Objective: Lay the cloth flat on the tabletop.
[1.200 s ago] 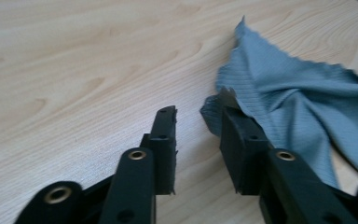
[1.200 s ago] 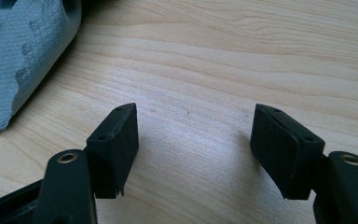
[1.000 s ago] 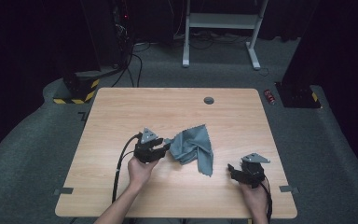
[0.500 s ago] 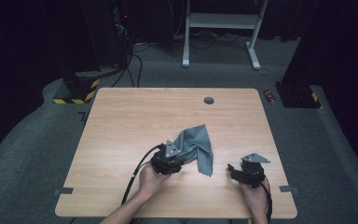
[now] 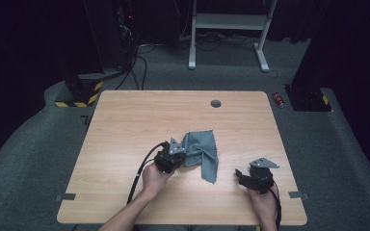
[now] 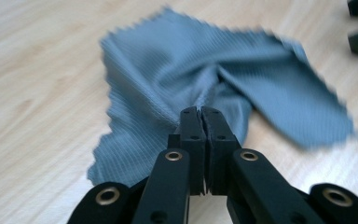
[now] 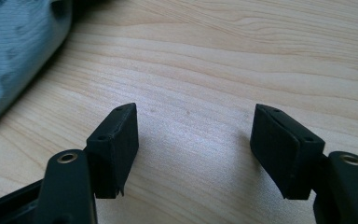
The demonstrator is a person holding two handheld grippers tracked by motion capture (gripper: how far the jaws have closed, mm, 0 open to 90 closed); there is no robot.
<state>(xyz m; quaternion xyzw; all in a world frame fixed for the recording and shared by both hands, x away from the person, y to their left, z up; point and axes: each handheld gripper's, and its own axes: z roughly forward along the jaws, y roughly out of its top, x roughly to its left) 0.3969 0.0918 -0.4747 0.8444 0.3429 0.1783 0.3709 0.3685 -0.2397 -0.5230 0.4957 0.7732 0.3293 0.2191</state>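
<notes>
Cloth (image 5: 203, 152) lies rumpled on your worktop (image 5: 125, 125), a little toward the near edge from the middle and slightly to the right of centre. It is a grey-blue piece with pinked edges; one tail of it runs down toward the near edge, and the rest spreads toward the far side.

Your left gripper (image 5: 172, 155) sits right at the cloth's left side, with your left hand (image 5: 154, 177) behind it and its black cable (image 5: 139, 175) looping back toward the near edge. In the left gripper view (image 6: 201, 116) the two jaws are pressed together with a fold of the cloth (image 6: 177, 79) pinched between their tips, and the fabric bunches up into creases that lead to the pinch. The cloth's far corner there is blurred.

Your right gripper (image 5: 243, 175) rests near the right part of the near edge, well apart from the cloth's tail, with your right hand (image 5: 262, 199) holding it from below. In the right gripper view (image 7: 193, 140) its jaws are spread wide over bare wood with nothing between them, and an edge of the cloth (image 7: 14, 51) shows at the upper left.

Near the middle of the far edge there is a small dark round cap (image 5: 216, 103) set into the worktop.
</notes>
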